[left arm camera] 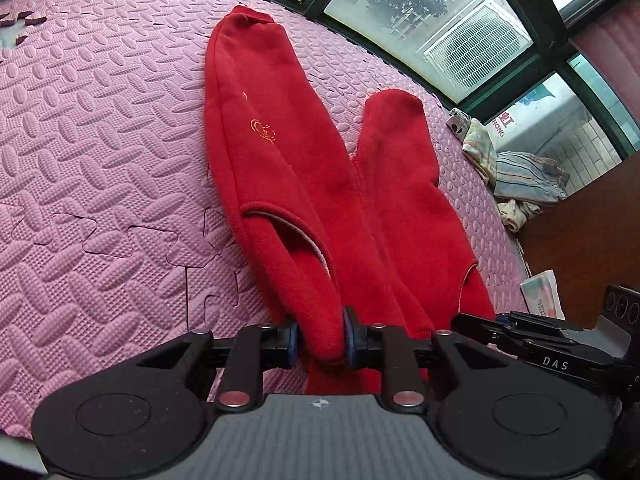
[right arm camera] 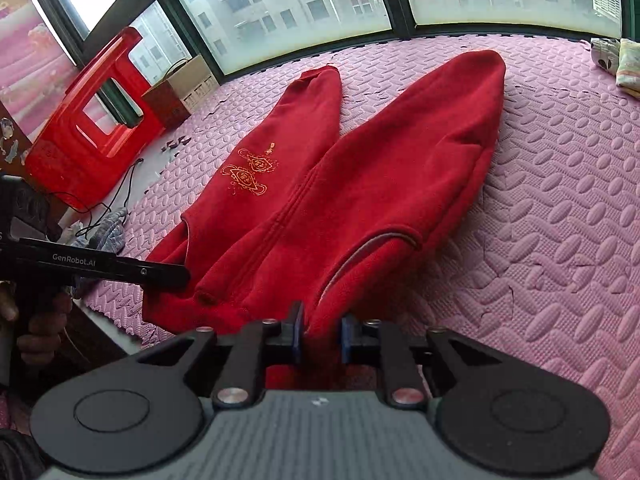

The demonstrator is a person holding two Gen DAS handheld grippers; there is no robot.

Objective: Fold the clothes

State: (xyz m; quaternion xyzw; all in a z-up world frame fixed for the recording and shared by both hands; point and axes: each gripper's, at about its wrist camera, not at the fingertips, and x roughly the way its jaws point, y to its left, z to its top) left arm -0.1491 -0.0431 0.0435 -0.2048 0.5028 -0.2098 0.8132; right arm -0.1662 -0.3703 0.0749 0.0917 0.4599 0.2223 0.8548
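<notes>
Red fleece trousers (left arm camera: pixel 276 184) with gold embroidery lie on the pink foam mat (left arm camera: pixel 100 140), legs pointing toward the window. My left gripper (left arm camera: pixel 320 340) is shut on the near waist edge on the left side. In the right wrist view the trousers (right arm camera: pixel 360 184) show again, and my right gripper (right arm camera: pixel 322 336) is shut on the waist edge on the right side, beside a pocket opening. The left gripper (right arm camera: pixel 160 276) shows at the left of the right wrist view, touching the waist. The right gripper body (left arm camera: pixel 540 344) shows at the lower right of the left wrist view.
A pile of striped clothes (left arm camera: pixel 516 176) lies by the window at the mat's far right. A red plastic stool (right arm camera: pixel 88 120) lies tipped at the left, with a paper bag (right arm camera: pixel 176 88), a black cable and a grey cloth (right arm camera: pixel 108 232) near it. Windows border the mat's far edge.
</notes>
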